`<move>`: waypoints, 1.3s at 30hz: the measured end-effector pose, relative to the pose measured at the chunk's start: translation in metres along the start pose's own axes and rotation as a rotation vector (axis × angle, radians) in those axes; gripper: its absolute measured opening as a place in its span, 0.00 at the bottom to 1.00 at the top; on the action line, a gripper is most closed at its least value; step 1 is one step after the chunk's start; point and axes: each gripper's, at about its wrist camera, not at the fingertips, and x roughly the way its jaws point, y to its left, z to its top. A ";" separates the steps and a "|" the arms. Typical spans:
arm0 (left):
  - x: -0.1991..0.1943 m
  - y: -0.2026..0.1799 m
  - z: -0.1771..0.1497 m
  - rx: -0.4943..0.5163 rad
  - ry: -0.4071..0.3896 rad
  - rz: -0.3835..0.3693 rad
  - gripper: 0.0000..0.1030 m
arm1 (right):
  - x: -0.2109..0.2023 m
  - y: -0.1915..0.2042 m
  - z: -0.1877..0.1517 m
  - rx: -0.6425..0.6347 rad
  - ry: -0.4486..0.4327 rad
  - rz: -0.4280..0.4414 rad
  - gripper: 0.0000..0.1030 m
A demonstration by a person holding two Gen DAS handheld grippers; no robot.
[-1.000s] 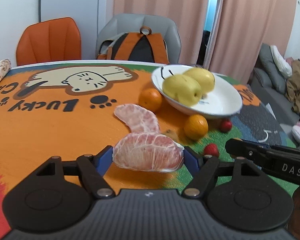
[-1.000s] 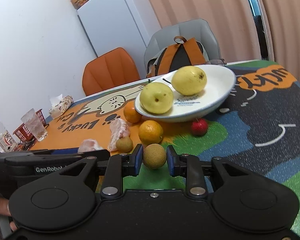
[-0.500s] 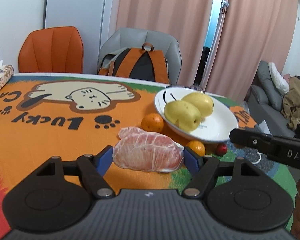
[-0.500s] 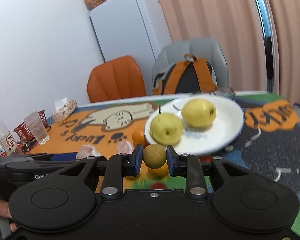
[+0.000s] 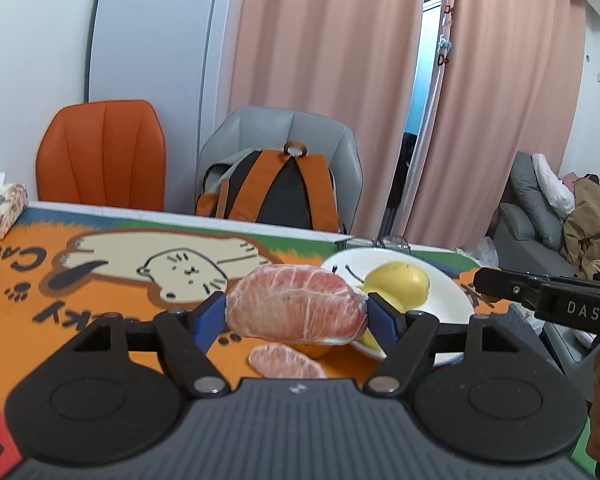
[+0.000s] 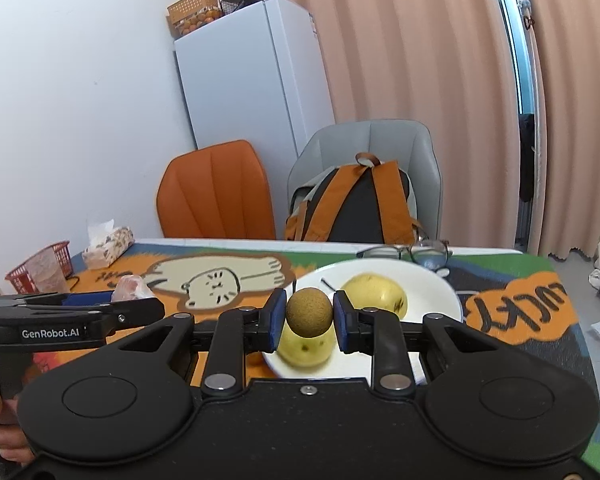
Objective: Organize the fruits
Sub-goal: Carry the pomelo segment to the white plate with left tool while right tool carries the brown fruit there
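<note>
Left gripper (image 5: 296, 312) pinches a pomelo wedge (image 5: 296, 308) end to end, above the table; soft, tears easily. Right gripper (image 6: 305, 318) pinches a small brown fruit (image 6: 309, 312) over the plate (image 6: 436, 284); light, firm, likely rolls.

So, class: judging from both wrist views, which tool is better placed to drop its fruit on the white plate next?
Probably right: its tool holds the small brown fruit directly before the plate.

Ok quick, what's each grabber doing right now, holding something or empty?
Left gripper: closed on a peeled pomelo piece.
Right gripper: closed on a small brown round fruit.
</note>
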 end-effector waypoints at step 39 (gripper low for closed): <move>0.100 -0.104 0.008 0.141 0.085 -0.145 0.72 | 0.012 -0.088 -0.018 0.236 -0.023 -0.085 0.26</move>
